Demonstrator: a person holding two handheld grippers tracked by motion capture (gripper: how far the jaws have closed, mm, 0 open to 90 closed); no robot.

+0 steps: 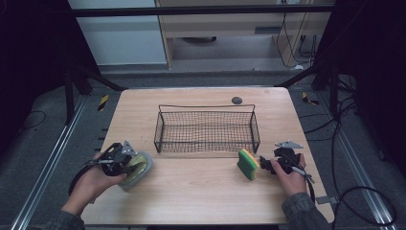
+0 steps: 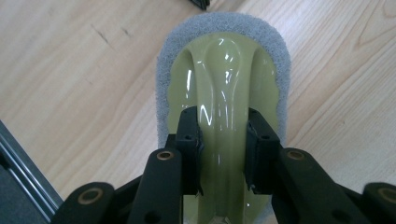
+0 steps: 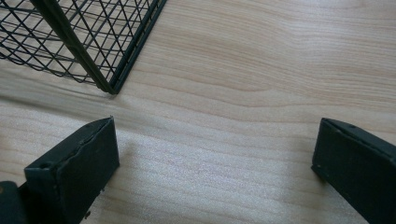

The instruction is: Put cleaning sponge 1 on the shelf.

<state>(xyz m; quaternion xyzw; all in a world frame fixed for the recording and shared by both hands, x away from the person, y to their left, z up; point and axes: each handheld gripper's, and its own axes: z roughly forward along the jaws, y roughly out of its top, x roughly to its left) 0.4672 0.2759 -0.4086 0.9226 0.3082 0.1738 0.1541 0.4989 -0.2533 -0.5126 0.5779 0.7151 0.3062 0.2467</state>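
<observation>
A scrubber [image 2: 224, 65] with a glossy pale-green handle and a grey foam pad lies at the table's front left. My left gripper [image 2: 224, 121] is shut on the handle's ridge, one pad on each side. The high view shows that gripper [image 1: 128, 166] and the scrubber [image 1: 142, 167] in the person's left hand. A green and yellow sponge [image 1: 247, 164] sits at the front right, right at the tips of my right gripper [image 1: 263, 164]. In the right gripper view its jaws [image 3: 215, 135] stand wide apart over a pale foam-like surface, with no pad seen pressing.
A black wire basket [image 1: 207, 128] stands in the middle of the wooden table [image 1: 201, 191], and its corner [image 3: 109, 86] shows close ahead of the right gripper. A small dark disc [image 1: 236, 100] lies near the far edge. Cables trail off the table's right side.
</observation>
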